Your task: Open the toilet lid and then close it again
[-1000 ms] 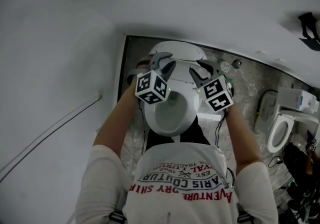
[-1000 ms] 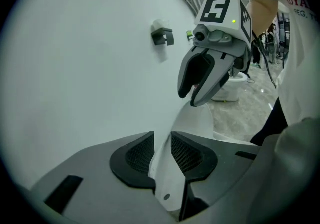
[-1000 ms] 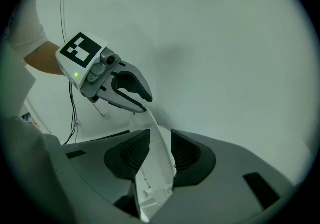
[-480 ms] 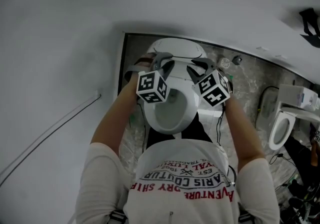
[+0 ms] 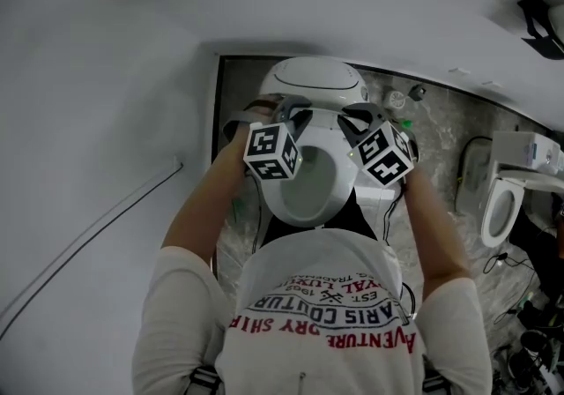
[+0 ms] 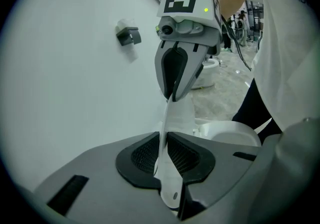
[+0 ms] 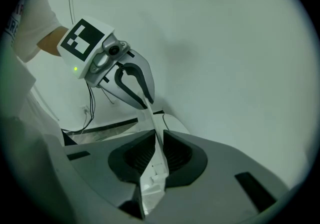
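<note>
The white toilet [image 5: 308, 195] stands below me with its seat ring and bowl showing. Its lid [image 5: 315, 100] is raised partway and shows as a thin white edge in the gripper views [image 6: 177, 113] [image 7: 153, 120]. My left gripper [image 5: 291, 108] [image 6: 162, 145] holds the lid's left side; its jaws have just been closing, and the lid edge is pinched between them. My right gripper [image 5: 352, 113] [image 7: 157, 150] is shut on the opposite side. Each gripper shows in the other's view, clamped on the same edge [image 6: 174, 95] [image 7: 147, 102].
A white wall [image 5: 106, 76] runs along the left with a thin cable [image 5: 88, 239] on it. A small bracket [image 6: 129, 34] is fixed to the wall. A second toilet [image 5: 500, 208] stands on the marble floor [image 5: 441, 146] at the right.
Both grippers have shifted slightly with the lid between them. More of the lid's white surface now shows behind them at the top of the toilet.
</note>
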